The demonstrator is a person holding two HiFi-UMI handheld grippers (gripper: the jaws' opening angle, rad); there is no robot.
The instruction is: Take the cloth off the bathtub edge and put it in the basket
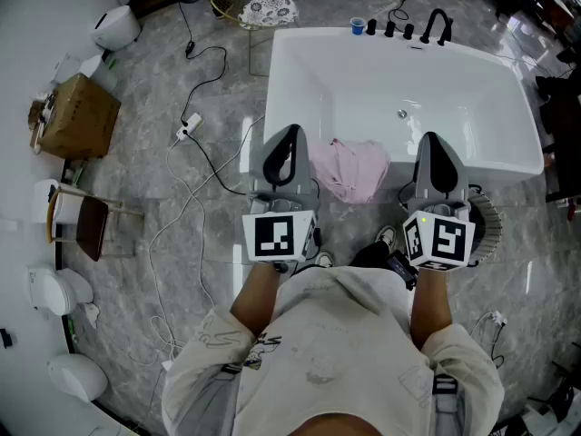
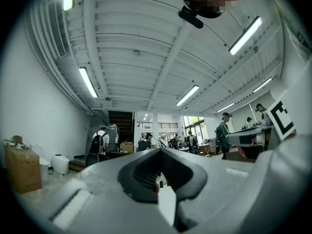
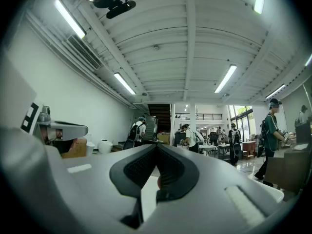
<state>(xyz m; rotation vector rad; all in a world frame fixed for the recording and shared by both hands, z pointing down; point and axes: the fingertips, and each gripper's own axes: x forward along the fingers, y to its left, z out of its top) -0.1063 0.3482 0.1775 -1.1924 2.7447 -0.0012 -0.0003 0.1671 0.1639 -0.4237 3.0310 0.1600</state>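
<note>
The pink cloth (image 1: 350, 169) lies on the bathtub (image 1: 300, 71) edge between the left gripper (image 1: 289, 136) and the right gripper (image 1: 430, 142). Both have their fingers together and hold nothing.

Head view steeply down over bathtub (image 1: 399, 80); both gripper views about level, same far staircase (image 2: 120, 126).

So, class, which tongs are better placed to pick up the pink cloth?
Probably left: the left tongs sit beside the crumpled pink cloth on the white bathtub's edge; the right tongs stand further off.
</note>
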